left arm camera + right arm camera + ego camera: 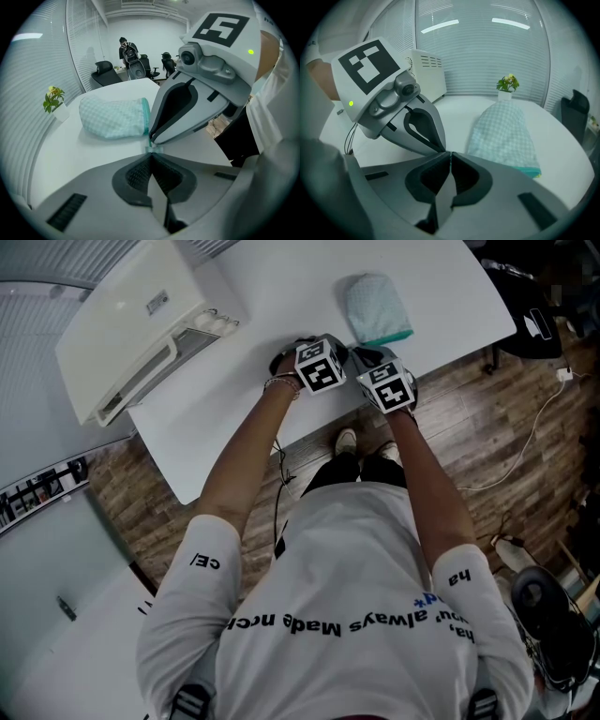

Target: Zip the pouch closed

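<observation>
Left claw [152,155] pinches small tab [153,149]; right claw [449,153] shut.

The pouch [378,304] is soft, pale mint checked fabric. It lies flat on the white table [281,296], close to the near edge and toward the right. Its rounded end points far and its teal band [386,336] faces near. Whether the zip is closed cannot be told.
</observation>
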`<control>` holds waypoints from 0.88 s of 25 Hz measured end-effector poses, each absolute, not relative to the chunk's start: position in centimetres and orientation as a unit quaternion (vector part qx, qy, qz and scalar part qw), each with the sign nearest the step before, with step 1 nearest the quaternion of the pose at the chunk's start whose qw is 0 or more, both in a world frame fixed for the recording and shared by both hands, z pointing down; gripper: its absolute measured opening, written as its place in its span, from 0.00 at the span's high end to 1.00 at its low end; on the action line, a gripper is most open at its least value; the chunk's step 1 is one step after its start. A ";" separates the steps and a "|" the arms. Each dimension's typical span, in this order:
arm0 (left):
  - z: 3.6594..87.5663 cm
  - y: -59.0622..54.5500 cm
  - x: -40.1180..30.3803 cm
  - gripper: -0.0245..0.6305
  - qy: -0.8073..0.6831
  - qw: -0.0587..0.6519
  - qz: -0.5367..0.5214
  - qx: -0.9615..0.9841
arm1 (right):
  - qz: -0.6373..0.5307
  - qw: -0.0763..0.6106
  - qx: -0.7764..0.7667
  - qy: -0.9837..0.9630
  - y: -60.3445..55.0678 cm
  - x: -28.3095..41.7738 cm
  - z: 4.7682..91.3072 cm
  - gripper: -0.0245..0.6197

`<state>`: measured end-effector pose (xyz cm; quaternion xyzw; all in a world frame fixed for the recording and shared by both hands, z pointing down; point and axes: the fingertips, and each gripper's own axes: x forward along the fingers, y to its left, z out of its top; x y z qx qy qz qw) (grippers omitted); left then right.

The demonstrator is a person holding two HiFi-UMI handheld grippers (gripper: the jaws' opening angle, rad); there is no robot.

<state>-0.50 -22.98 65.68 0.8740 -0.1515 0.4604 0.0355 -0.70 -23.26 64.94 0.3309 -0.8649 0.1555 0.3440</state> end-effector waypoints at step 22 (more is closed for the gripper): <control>65.6 -22.9 -0.6 0.93 -0.156 0.054 0.467 0.869 | 0.139 0.362 0.346 -0.854 -23.2 0.8 64.6 0.95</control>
